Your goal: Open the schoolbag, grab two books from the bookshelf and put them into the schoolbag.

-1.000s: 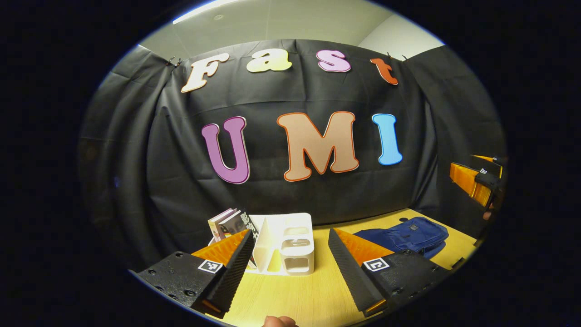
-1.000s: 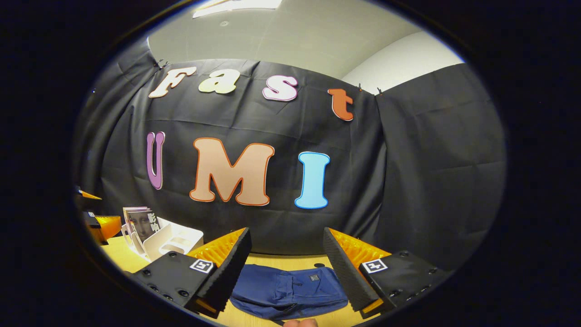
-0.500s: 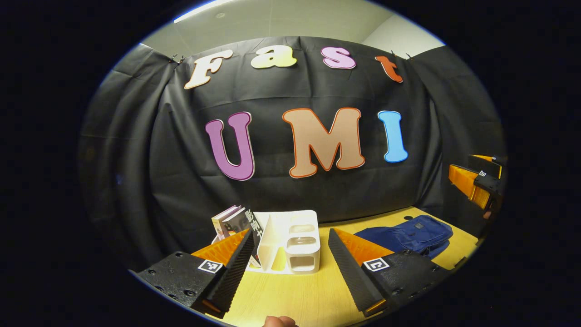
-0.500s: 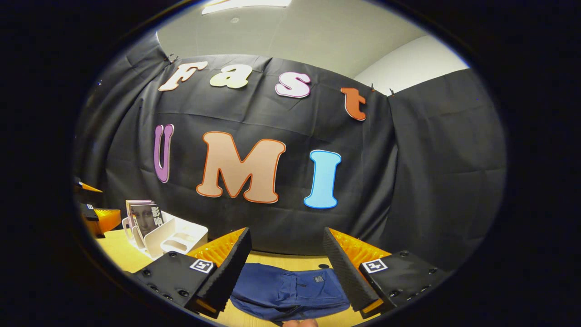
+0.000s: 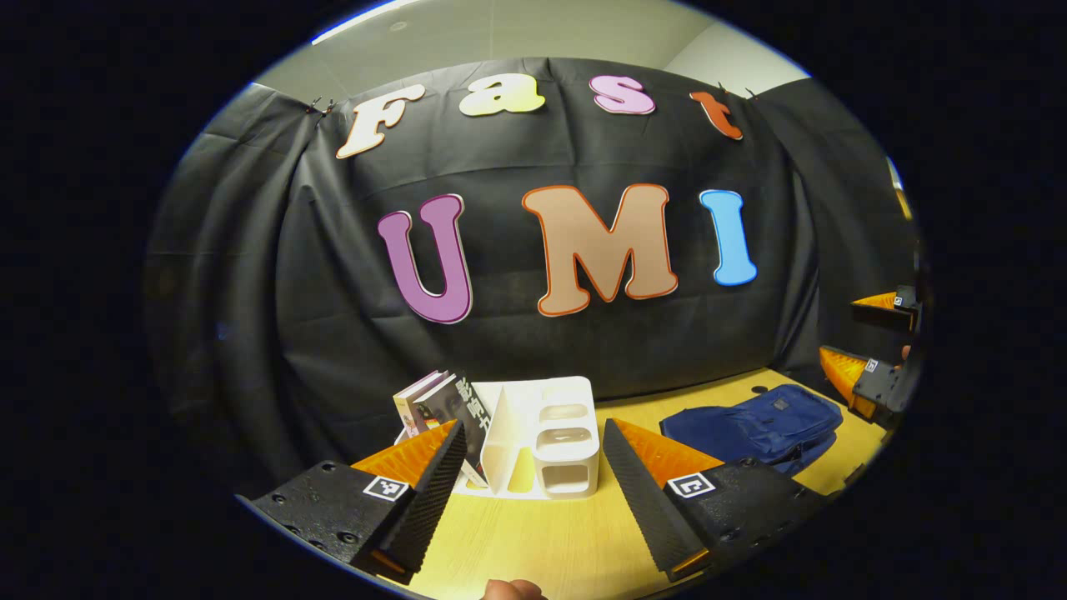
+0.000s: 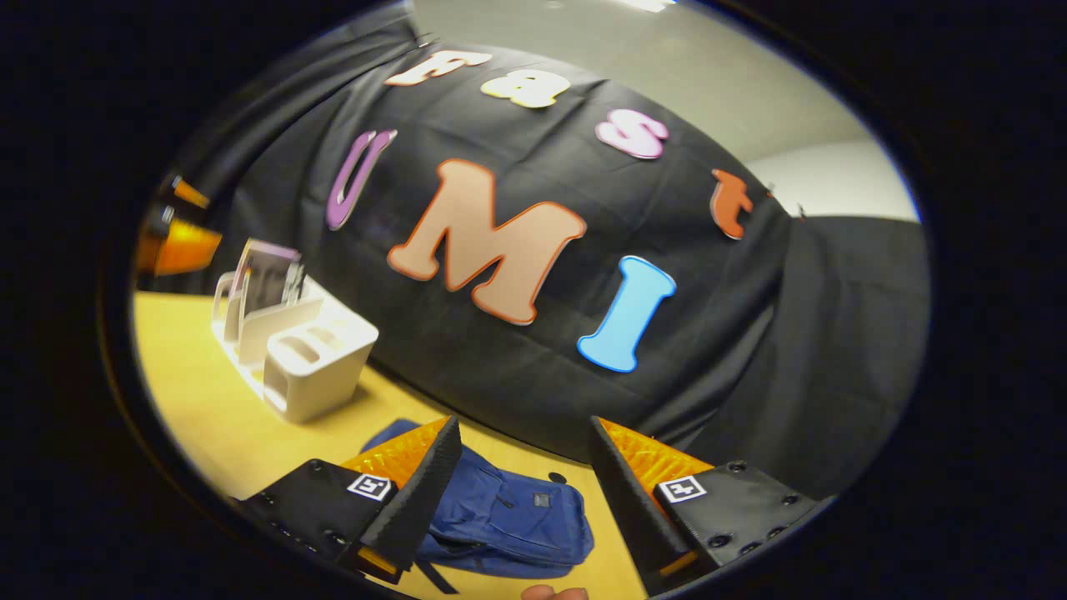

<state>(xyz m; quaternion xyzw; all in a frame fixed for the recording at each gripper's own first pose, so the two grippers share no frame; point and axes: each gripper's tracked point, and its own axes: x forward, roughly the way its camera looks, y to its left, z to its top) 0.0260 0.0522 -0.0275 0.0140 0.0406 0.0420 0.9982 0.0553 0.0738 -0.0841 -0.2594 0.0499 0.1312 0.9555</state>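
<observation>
The booth's black cloth wall (image 5: 533,350) takes up most of both views, hung in folds around the wooden table (image 5: 550,542), with a pale ceiling above it. The tabletop is light wood grain, and what shows of it between the objects looks bare.

On it, the blue schoolbag (image 6: 508,521) lies flat and looks closed — no gap in its top shows from either view. The white bookshelf (image 5: 542,442) stands well apart from it, with two or three books (image 5: 442,408) leaning upright in its end slot.

By my reading the first step, opening the bag, is only starting. The right gripper (image 6: 521,492) hangs tilted just above the schoolbag with its fingers spread wide and nothing between them; the left gripper (image 5: 533,483) is likewise spread and empty, pointed at the bookshelf from above the table's near edge.

The next move likely calls for the right gripper to descend to the bag's zipper pull — too small to pick out here — and pinch it, while the left gripper may need to pin the soft fabric so the bag does not slide.
</observation>
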